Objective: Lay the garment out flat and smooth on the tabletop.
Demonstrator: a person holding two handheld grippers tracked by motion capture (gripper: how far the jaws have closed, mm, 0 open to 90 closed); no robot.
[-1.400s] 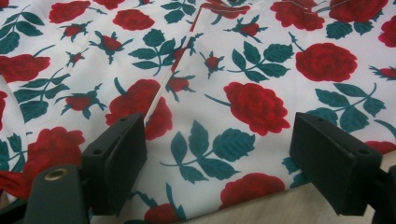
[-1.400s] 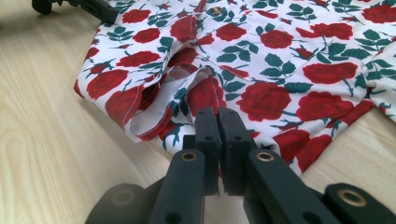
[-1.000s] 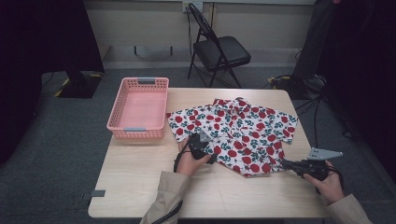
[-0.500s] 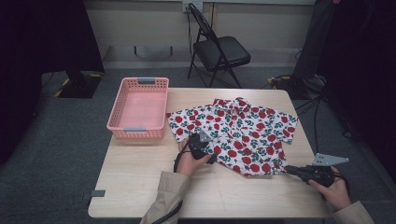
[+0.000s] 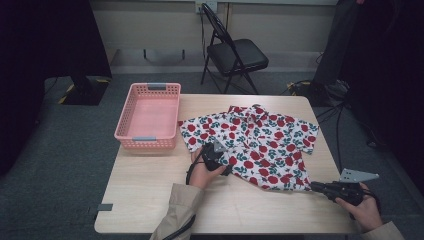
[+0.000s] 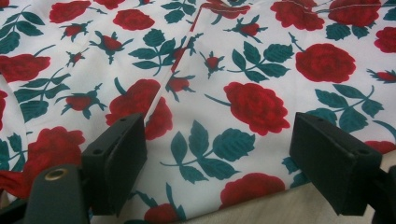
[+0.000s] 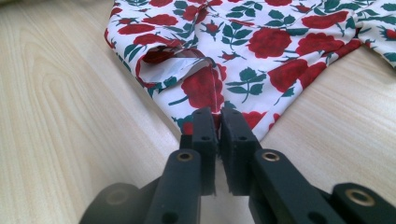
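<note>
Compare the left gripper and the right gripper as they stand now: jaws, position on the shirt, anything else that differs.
The left gripper has its jaws spread wide over the rose-print shirt; the right gripper has its jaws closed together at a corner of the hem. The left sits over the shirt's near-left part, the right reaches in from the table's right edge. The right carries a grey three-cornered plate. Both are black, hand-held, and point at the same shirt.

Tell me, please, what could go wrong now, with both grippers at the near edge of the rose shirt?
1. The right gripper has its jaws nearly together at the hem corner of the shirt; whether cloth is caught is unclear. A thin bite could slip when pulled.
2. The left gripper is open over the shirt's front. If only the right side pulls, the cloth may bunch.
3. The shirt's sleeve lies beside the pink basket; dragging could snag it.
</note>
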